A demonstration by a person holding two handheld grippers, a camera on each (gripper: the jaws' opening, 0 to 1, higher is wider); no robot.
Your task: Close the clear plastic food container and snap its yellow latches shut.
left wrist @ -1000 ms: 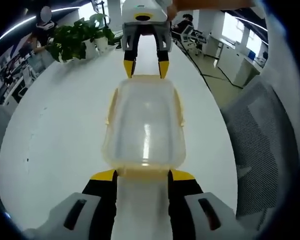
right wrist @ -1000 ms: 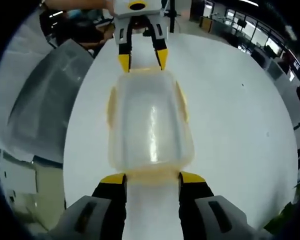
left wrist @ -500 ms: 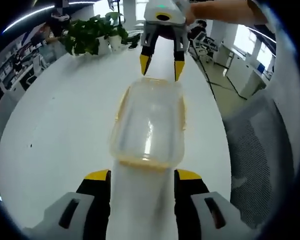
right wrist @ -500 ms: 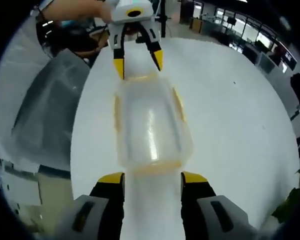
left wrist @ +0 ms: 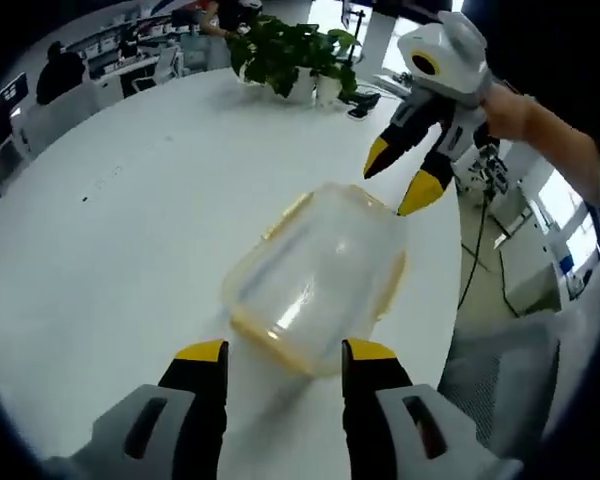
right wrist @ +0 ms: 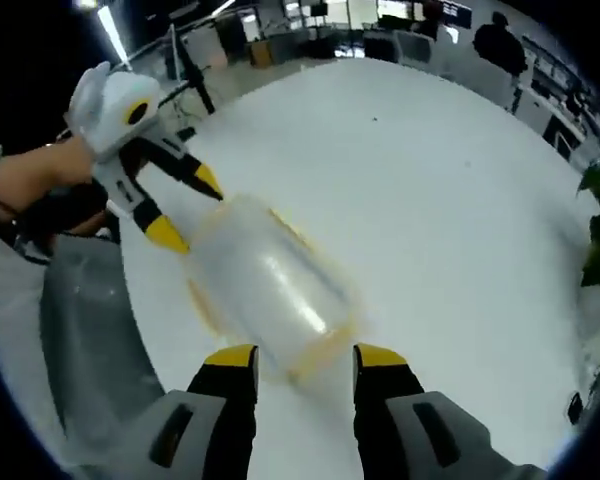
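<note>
Clear plastic food container w/ yellow latches (left wrist: 318,280) flat on white tabletop (left wrist: 110,240), long axis slanted btwn both. Left hand-held gripper (left wrist: 285,352) at near short end, right hand-held gripper (left wrist: 397,181) at far end. Both w/ jaws apart, holding nothing. About equally near.

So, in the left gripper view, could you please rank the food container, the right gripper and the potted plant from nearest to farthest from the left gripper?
1. Food container: just ahead of the left gripper.
2. Right gripper: at the container's far end, upper right.
3. Potted plant: at the table's far edge.
</note>
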